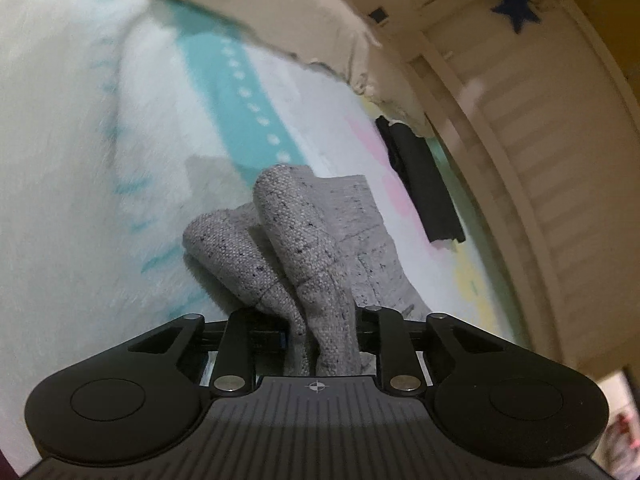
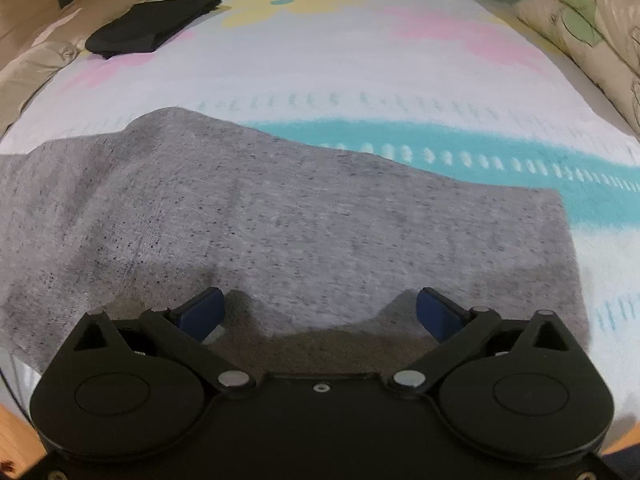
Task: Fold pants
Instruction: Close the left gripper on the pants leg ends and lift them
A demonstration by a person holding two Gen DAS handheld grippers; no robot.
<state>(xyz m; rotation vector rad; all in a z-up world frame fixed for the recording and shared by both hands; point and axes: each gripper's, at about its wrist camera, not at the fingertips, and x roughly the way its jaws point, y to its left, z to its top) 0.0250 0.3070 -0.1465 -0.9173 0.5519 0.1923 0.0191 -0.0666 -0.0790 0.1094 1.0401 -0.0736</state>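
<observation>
The grey speckled pants (image 2: pixel 248 216) lie spread across a white blanket with a turquoise stripe (image 2: pixel 400 136). In the left wrist view a bunched fold of the grey pants (image 1: pixel 296 240) rises from the blanket and runs back between the fingers of my left gripper (image 1: pixel 320 332), which is shut on it. My right gripper (image 2: pixel 320 308) hovers just over the near part of the pants. Its blue pads (image 2: pixel 200 312) stand wide apart with nothing pinched between them.
A folded black garment (image 2: pixel 148 26) lies at the far left of the blanket; it is also in the left wrist view as the black garment (image 1: pixel 424 184). A beige quilt (image 1: pixel 280 4) and a slatted wooden bed frame (image 1: pixel 560 160) border the bed. Pillows (image 2: pixel 580 20) sit far right.
</observation>
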